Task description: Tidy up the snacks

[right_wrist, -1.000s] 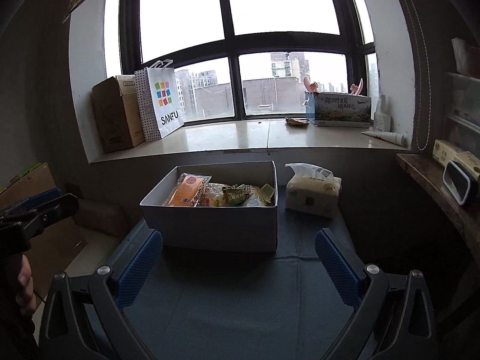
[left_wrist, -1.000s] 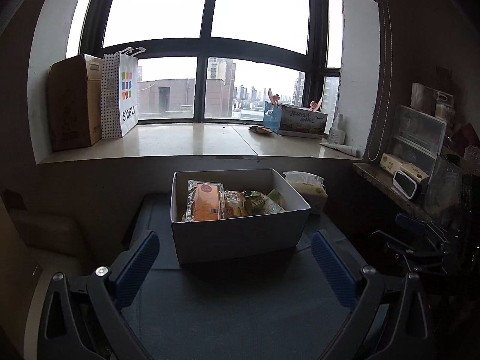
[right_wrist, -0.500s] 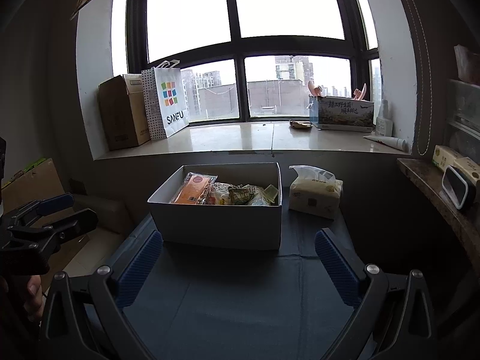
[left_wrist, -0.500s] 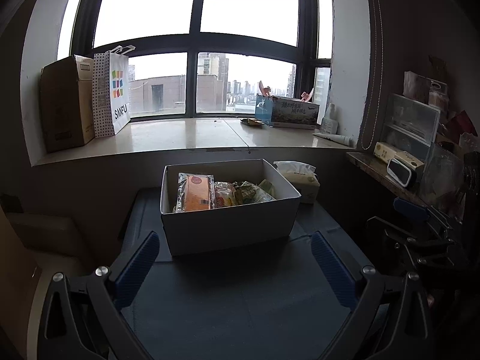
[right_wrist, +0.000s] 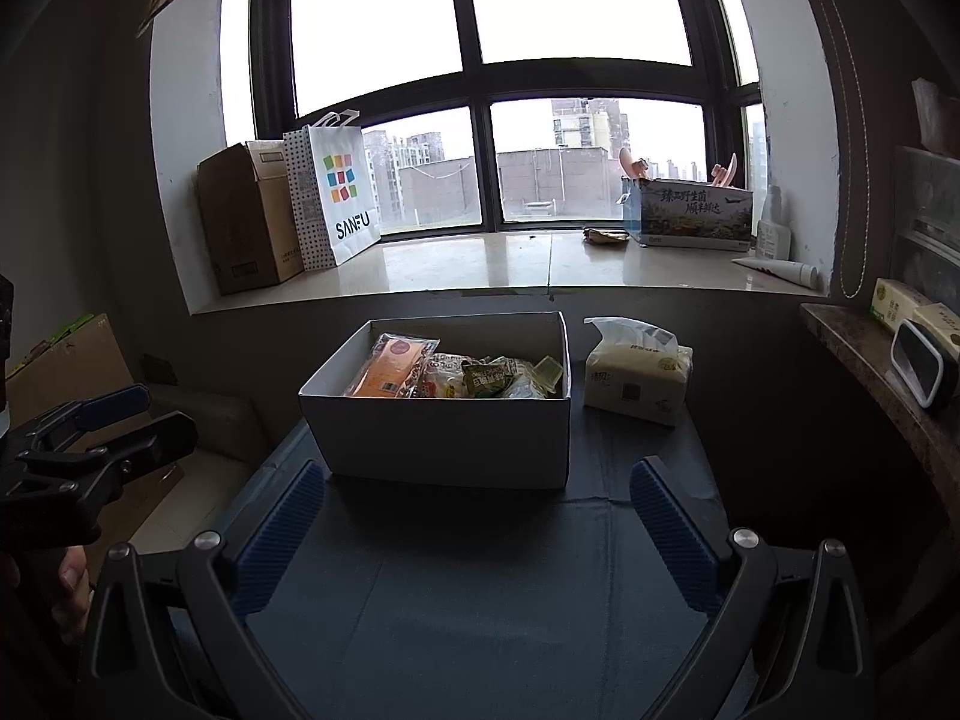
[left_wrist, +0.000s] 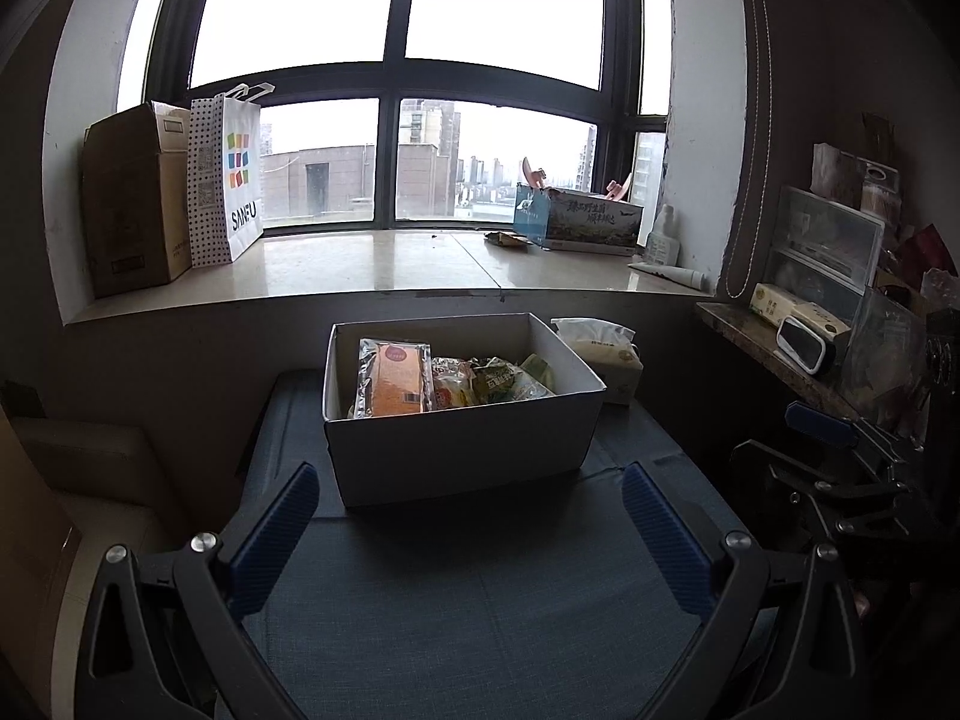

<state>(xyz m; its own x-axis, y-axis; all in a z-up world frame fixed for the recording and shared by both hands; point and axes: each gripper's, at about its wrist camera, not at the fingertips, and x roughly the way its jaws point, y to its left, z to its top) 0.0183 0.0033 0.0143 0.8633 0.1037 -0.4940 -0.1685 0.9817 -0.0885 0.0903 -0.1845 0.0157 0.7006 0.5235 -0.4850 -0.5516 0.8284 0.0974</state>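
White box [left_wrist: 462, 450] of snacks [left_wrist: 396, 381] just ahead of both grippers, bare blue cloth [left_wrist: 480, 600] between, left gripper [left_wrist: 474, 531] and right gripper [right_wrist: 477, 531] spread wide, holding nothing, tissue pack [right_wrist: 639, 375] right of box.

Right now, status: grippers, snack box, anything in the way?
Left gripper open, empty. Right gripper open, empty. White box of snacks ahead on table, untouched. Tissue pack beside box, path clear.

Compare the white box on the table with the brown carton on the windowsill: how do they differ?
The white box is low, wide and open-topped, with snack packets showing inside; the brown carton is tall and upright, its contents hidden. The white box sits on the dark table near both grippers; the brown carton stands far back on the windowsill beside a paper bag. Both are rectangular boxes.
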